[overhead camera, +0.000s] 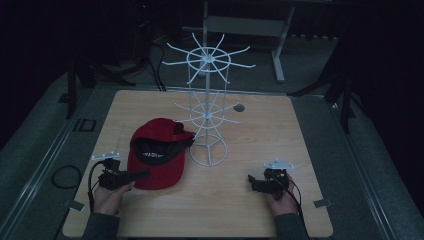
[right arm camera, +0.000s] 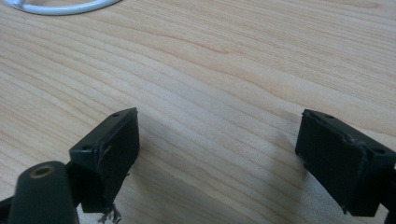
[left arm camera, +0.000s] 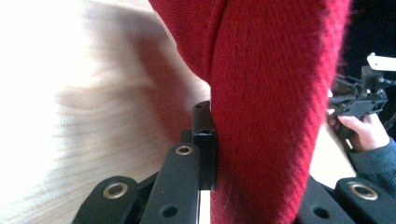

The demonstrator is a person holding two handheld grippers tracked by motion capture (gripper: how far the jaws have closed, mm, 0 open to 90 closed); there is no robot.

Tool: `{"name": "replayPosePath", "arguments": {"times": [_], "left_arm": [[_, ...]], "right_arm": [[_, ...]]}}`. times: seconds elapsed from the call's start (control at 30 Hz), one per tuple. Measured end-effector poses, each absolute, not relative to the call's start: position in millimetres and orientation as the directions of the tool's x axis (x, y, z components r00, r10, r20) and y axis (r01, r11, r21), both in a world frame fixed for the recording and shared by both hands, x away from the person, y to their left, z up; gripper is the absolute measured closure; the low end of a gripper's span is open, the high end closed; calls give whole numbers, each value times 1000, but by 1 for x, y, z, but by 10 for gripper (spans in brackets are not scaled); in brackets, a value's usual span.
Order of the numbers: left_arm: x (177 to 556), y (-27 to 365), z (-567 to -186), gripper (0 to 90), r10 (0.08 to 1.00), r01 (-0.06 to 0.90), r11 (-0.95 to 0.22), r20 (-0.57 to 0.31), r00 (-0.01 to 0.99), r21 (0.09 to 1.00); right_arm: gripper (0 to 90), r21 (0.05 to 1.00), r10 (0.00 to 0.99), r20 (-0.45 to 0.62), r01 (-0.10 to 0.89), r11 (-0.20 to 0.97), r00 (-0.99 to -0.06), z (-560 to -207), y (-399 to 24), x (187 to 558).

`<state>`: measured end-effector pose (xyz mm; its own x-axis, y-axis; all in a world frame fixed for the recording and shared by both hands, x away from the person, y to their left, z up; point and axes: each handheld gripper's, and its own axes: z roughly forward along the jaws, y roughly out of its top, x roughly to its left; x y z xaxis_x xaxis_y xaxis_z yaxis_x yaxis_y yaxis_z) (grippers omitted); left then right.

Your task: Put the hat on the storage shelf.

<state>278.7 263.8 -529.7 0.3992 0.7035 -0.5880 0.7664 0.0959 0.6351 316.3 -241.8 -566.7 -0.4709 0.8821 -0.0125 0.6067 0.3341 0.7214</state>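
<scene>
Red cap point(overhead camera: 157, 160) on table point(overhead camera: 240, 210), brim in left gripper point(overhead camera: 142, 174)

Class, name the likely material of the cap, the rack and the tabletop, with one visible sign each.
Red cap: woven, slightly fuzzy fabric; ribbed weave and fine fibres show up close.
White rack: probably coated metal wire; thin, stiff white rods and rings.
Tabletop: pale wood or wood-look laminate; matte, with long grain lines.

High view looked down and forward over the whole table point(overhead camera: 260, 210). Both gripper views sat close above the same tabletop; the left one faced across toward the right gripper point(left arm camera: 359, 105).
</scene>
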Motion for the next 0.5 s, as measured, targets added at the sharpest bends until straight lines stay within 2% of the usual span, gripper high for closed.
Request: {"name": "replayPosePath", "arguments": {"times": [0.5], "left_arm": [[279, 270, -509, 847, 741, 702, 136, -543, 396, 699]], "right_arm": [[134, 722, 882, -12, 607, 333, -470, -567, -242, 317]]}}
